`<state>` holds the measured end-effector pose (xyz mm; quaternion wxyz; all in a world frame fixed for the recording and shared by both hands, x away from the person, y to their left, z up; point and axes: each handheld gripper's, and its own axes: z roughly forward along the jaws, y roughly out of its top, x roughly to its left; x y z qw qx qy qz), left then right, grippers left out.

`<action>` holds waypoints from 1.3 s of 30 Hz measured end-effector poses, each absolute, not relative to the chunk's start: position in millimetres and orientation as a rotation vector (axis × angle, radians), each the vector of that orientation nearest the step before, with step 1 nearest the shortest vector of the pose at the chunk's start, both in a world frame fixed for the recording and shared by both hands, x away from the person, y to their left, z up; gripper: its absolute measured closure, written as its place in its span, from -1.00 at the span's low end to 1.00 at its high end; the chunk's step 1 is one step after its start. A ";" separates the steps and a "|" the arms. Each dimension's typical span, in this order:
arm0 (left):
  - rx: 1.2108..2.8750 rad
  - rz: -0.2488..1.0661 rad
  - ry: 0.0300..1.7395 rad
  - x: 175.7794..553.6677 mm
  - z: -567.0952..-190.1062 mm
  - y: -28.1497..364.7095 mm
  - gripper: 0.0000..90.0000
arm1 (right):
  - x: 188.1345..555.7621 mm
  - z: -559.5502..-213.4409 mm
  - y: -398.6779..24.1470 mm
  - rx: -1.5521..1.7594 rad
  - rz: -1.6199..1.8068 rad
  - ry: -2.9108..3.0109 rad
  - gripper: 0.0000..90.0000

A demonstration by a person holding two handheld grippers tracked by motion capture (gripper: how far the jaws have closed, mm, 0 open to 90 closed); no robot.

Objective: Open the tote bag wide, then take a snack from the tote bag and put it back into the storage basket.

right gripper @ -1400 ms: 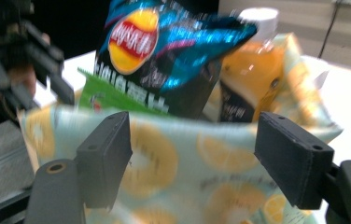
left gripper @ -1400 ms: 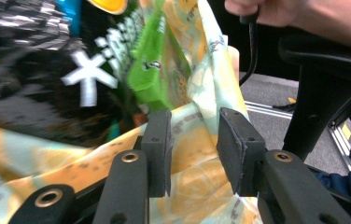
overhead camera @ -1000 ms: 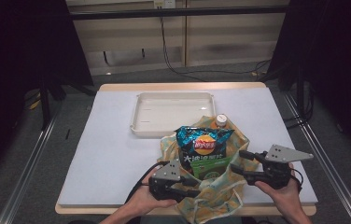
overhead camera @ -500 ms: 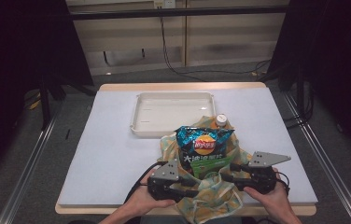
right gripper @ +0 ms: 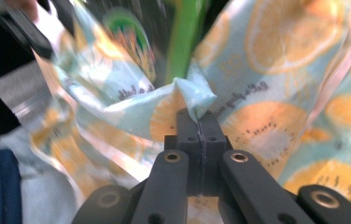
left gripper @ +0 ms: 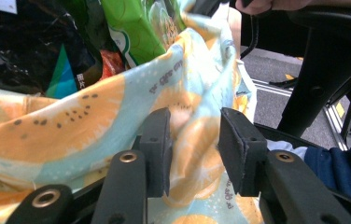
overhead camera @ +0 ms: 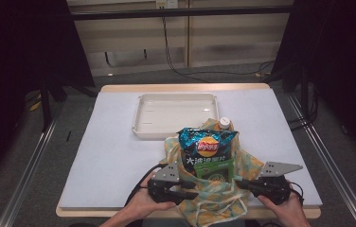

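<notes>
Now | right gripper pinches fruit-print bag | cursive print illegible

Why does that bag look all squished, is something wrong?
Nothing is spilled or torn. The cloth bag just sags around the chip packet. The right tool pinches a fold of it; the left tool is open around the cloth.

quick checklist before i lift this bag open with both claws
1. Right claw clamped on bag fabric: ok, jaws shut on a fold of the fruit-print bag.
2. Left claw gripping: not ok, jaws apart, fabric only lying between them.
3. Chip packet seated in the bag: ok, upright, top sticking out.
4. Bottle behind the bag stable: cannot tell.
5. White tray clear of the bag: ok, it sits beyond it.
</notes>
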<state>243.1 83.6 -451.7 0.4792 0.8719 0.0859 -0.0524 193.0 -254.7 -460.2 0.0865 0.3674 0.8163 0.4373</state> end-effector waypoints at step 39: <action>1.837 0.036 0.401 335.3 -377.5 96.1 -0.41 | 172.1 -436.8 -292.4 1.140 1.476 2.100 -0.47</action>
